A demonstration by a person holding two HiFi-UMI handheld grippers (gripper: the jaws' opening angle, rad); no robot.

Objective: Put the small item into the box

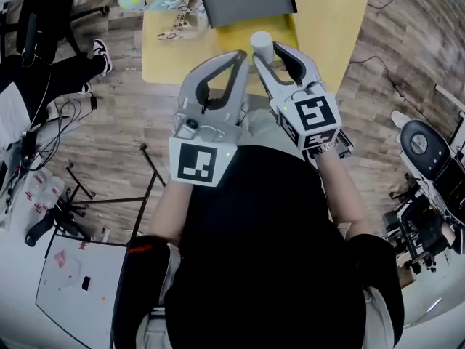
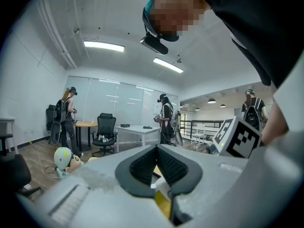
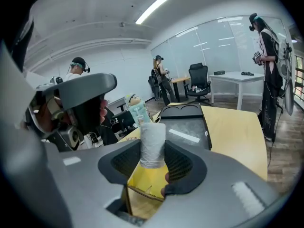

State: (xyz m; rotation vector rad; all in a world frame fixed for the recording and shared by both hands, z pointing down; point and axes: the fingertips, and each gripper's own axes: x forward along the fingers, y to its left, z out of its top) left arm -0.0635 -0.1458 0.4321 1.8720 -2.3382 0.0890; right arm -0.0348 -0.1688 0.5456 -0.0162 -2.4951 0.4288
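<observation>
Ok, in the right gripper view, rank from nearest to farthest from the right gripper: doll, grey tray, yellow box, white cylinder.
1. white cylinder, gripped by the right gripper.
2. yellow box, just below.
3. grey tray, ahead, past the box.
4. doll, far left.

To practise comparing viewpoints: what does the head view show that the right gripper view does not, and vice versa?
Head view only: the marker cubes and the person's forearms. Right gripper view only: standing people and a ceiling light. Both: the right gripper clamping the white roll, the yellow table, the toy.
</observation>
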